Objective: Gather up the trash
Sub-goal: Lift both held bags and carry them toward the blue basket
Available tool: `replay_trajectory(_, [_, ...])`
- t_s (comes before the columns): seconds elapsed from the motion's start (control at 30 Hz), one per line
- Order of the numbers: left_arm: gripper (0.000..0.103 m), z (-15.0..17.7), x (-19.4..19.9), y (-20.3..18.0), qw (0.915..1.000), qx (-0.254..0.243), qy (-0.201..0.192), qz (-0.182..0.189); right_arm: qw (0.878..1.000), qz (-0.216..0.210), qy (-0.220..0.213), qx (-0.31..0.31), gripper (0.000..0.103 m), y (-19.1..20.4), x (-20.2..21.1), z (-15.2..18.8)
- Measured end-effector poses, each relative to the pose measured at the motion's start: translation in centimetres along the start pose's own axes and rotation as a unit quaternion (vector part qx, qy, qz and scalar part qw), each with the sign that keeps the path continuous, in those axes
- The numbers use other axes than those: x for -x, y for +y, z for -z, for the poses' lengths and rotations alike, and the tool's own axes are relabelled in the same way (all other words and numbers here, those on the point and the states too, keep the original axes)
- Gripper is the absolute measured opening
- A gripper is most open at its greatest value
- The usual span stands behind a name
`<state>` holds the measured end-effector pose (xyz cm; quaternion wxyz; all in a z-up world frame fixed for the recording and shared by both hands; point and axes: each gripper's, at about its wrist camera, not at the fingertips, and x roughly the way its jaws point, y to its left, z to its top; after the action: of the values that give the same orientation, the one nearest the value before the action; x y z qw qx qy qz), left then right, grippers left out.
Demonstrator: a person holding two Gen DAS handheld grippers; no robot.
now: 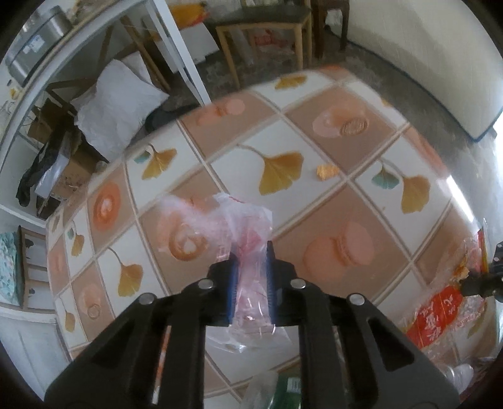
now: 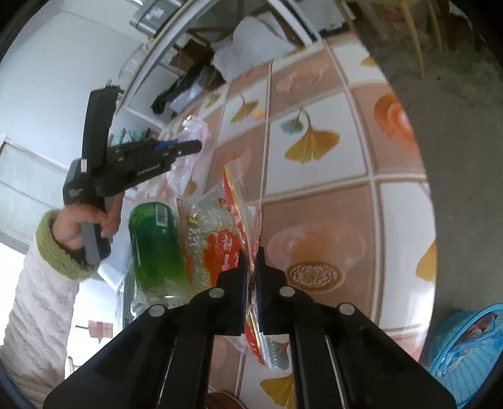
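covering most of both views is the table (image 1: 314, 201), spread with a cloth printed in white and tan squares of yellow ginkgo leaves, macarons and doughnuts. past its far left edge a white pillow (image 1: 116, 100) lies under a white-framed shelf (image 1: 176, 44), and a wooden stool (image 1: 264, 28) stands on the grey floor beyond the far edge. in the right wrist view a blue mesh basket (image 2: 468, 349) sits on the floor off the table's near right corner. a green plastic bottle (image 2: 157, 248) lies on its side at the near left of the table, touching the crinkled red-and-clear snack wrapper (image 2: 220, 245) just to its right. the right gripper (image 2: 251, 261) has its jaws pinched together on the near edge of that wrapper, whose red and gold film shows in the thin gap between the black fingers. further left and further away, a hand (image 2: 91, 223) in a white sleeve with a green fleece cuff grasps the handle of the left gripper (image 1: 251, 254). its blue pads (image 1: 233, 283) squeeze a crumpled clear pink-tinted plastic bag (image 1: 220, 220), which bunches narrow between them and fans out over the cloth just beyond the tips. the red wrapper (image 1: 440, 317) also shows at the near right edge of the left wrist view. a small shiny orange scrap (image 1: 327, 171) lies alone on the cloth, well beyond the bag towards the far right.
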<state>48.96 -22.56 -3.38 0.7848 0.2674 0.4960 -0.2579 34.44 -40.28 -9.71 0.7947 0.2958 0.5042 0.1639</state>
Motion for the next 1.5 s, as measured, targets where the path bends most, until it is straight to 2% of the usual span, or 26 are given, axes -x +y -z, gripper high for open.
replay_trajectory(0.17, [0.012,0.3,2.2,-0.2,0.9994,0.010,-0.034,0.003,0.999,0.023,-0.037,0.008,0.005,0.4,1.5,-0.3])
replay_trajectory(0.3, [0.012,0.6,3.5,-0.4,0.9984,0.015,-0.054,0.008,0.995,0.052,-0.077,0.038,0.004,1.7,3.1,0.1])
replay_trajectory(0.37, [0.011,0.8,4.1,-0.6,0.9978,0.018,-0.063,0.013,0.989,0.065,-0.106,0.075,0.004,3.2,4.4,0.7])
replay_trajectory(0.47, [0.011,1.2,5.2,-0.5,0.9965,0.023,-0.079,0.014,0.974,0.113,-0.145,0.133,0.004,5.6,6.0,1.4])
replay_trajectory(0.57, [0.011,1.3,6.2,-0.1,0.9951,0.035,-0.091,0.017,0.964,0.141,-0.165,0.153,0.004,6.6,7.2,1.5])
replay_trajectory(0.67, [0.011,1.6,7.6,0.4,0.9927,0.052,-0.107,0.018,0.958,0.162,-0.180,0.150,0.004,6.5,8.2,1.3])
replay_trajectory(0.8, [0.011,2.4,10.3,0.8,0.9883,0.067,-0.136,0.021,0.960,0.164,-0.187,0.131,0.004,6.1,9.1,1.3])
replay_trajectory(0.9, [0.011,3.1,12.2,0.8,0.9855,0.071,-0.152,0.023,0.960,0.165,-0.192,0.117,0.004,6.0,10.0,1.5])
replay_trajectory(1.17, [0.011,5.5,17.7,0.0,0.9784,0.070,-0.192,0.030,0.952,0.177,-0.229,0.098,0.004,6.9,14.2,2.6])
replay_trajectory(1.5, [0.011,7.7,21.5,-2.7,0.9754,0.053,-0.211,0.034,0.943,0.193,-0.251,0.099,0.004,8.2,17.7,4.2])
